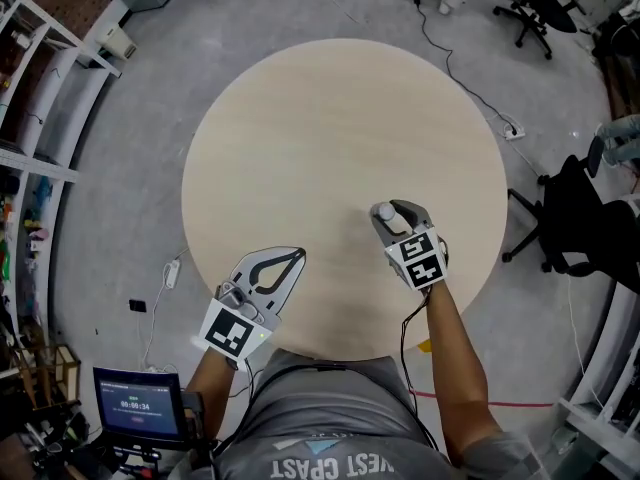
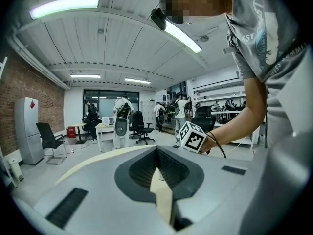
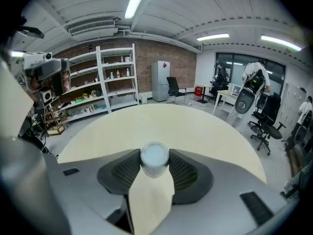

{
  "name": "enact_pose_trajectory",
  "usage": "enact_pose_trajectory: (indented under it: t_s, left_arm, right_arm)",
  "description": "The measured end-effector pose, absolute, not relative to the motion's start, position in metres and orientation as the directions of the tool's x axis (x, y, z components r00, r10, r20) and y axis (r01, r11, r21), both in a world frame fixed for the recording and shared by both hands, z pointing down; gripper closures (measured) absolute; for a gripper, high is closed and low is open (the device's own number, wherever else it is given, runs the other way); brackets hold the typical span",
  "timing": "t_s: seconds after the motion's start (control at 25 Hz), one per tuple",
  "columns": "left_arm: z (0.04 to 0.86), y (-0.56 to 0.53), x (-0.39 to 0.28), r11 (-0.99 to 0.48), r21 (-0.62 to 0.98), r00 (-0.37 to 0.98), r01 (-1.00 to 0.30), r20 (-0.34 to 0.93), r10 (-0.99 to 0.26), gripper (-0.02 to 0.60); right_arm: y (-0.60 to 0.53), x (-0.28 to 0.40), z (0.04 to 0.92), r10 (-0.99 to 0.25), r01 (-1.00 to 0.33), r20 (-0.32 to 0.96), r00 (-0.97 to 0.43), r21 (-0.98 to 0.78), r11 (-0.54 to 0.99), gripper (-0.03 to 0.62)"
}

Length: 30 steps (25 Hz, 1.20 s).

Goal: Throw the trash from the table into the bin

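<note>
A small white cylinder [image 1: 384,210], a piece of trash, sits at the near right of the round beige table [image 1: 340,118]. My right gripper [image 1: 390,214] points down at the tabletop, and its two jaw tips press on the sides of the cylinder [image 3: 155,156]. My left gripper [image 1: 297,255] hovers over the table's near left edge; its tips meet with nothing between them. In the left gripper view the gripper [image 2: 157,150] looks across the table [image 2: 93,161] at the right hand's marker cube [image 2: 192,136]. No bin shows in any view.
Metal shelving [image 1: 30,118] lines the left side. A black office chair [image 1: 575,223] stands right of the table, another [image 1: 530,8] at the far right. A power strip [image 1: 513,131] and its cable lie on the floor. A small screen [image 1: 138,403] sits at my lower left.
</note>
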State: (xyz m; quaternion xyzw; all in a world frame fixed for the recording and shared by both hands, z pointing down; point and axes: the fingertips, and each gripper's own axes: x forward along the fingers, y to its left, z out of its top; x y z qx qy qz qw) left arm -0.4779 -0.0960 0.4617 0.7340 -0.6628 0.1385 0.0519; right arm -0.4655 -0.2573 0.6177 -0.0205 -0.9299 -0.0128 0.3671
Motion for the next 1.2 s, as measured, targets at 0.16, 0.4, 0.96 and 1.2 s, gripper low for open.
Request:
enact_pose_trajectory:
  t_s: [0.16,0.4,0.96,1.2]
  left_arm:
    - [0.452,-0.092,-0.477,-0.129,-0.132,0.096,-0.983,0.234,-0.967,0.540]
    - [0.434,-0.095,-0.478,-0.081,-0.053,0.077,-0.995,0.078,-0.994,0.540]
    - [0.330,0.001,-0.429,-0.210,-0.176,0.229,-0.962,-0.095,-0.969,0.540]
    - [0.315,0.030,-0.405,-0.286,-0.217,0.317,-0.933,-0.127,-0.940,0.540]
  right_arm:
    - [-0.255,-0.460,0.577,-0.011,0.022,0.633,-0.774,0.044,0.999,0.401]
    - [-0.253,-0.452,0.517,-0.060,-0.009,0.536,-0.842,0.097,0.995,0.401]
    - [-0.112,-0.367,0.329,-0.209,-0.123,0.310,-0.928,0.274,0.954,0.401]
    - [-0.069,-0.328,0.286,-0.296,-0.210,0.243,-0.924,0.326,0.922,0.401]
